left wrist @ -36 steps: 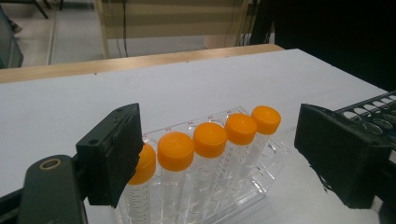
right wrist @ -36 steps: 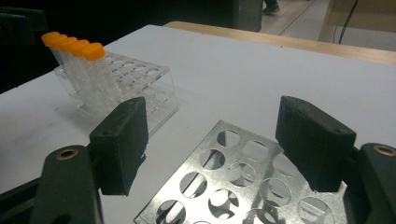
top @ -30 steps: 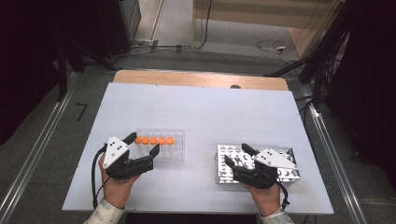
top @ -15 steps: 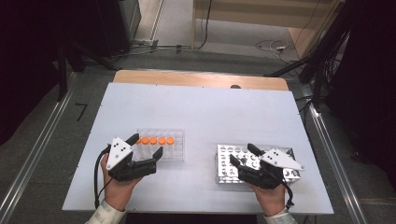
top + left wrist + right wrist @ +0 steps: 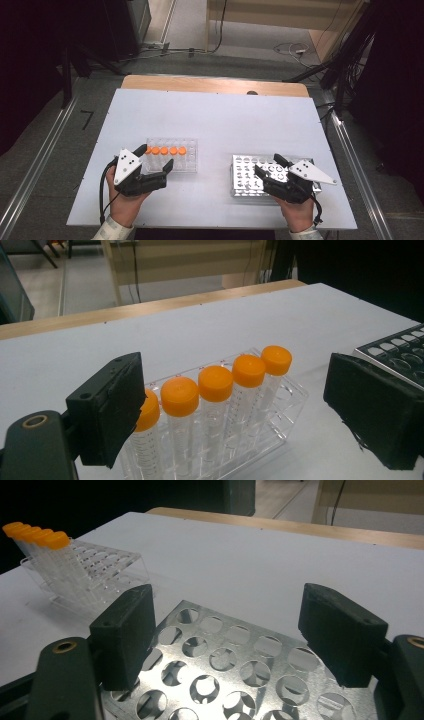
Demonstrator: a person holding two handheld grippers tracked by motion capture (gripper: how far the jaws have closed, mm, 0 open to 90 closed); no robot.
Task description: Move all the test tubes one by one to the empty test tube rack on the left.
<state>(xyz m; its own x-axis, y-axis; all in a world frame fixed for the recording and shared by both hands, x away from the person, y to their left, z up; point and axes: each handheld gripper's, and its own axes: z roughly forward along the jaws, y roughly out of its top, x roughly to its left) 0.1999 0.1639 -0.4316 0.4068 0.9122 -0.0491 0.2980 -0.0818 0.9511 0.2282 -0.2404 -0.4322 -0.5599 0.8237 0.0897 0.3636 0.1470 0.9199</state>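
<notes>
Tubes: five clear tubes with orange caps (image 5: 165, 150) stand upright in one row along the far edge of your clear plastic rack (image 5: 181, 161), left of centre in the high view.
Tubes up close: in the left gripper view the orange caps (image 5: 216, 383) run from lower left to centre right, touching one another; the leftmost one sits partly behind your left-hand jaw.
Clear rack: it rests flat on the white tabletop (image 5: 215, 120), and its near rows hold no tubes.
Left claw: your left claw (image 5: 154, 161) sits at the lower left of the high view, right at the near left corner of the clear rack; its jaws have just been opening and now stand wide apart.
Left claw hold: nothing is gripped; the row of tubes lies beyond and between the two pads, with neither pad pressing on a tube.
Metal rack: the perforated metal rack (image 5: 243, 172) lies at the lower right of the high view, well apart from the clear rack; its round holes (image 5: 224, 658) look empty in the right gripper view.
Right claw: your right claw (image 5: 270, 166) hangs over the metal rack, jaws spread wide with nothing between them.
Hands: your left hand (image 5: 124, 209) and right hand (image 5: 299, 217) enter from the bottom edge.
</notes>
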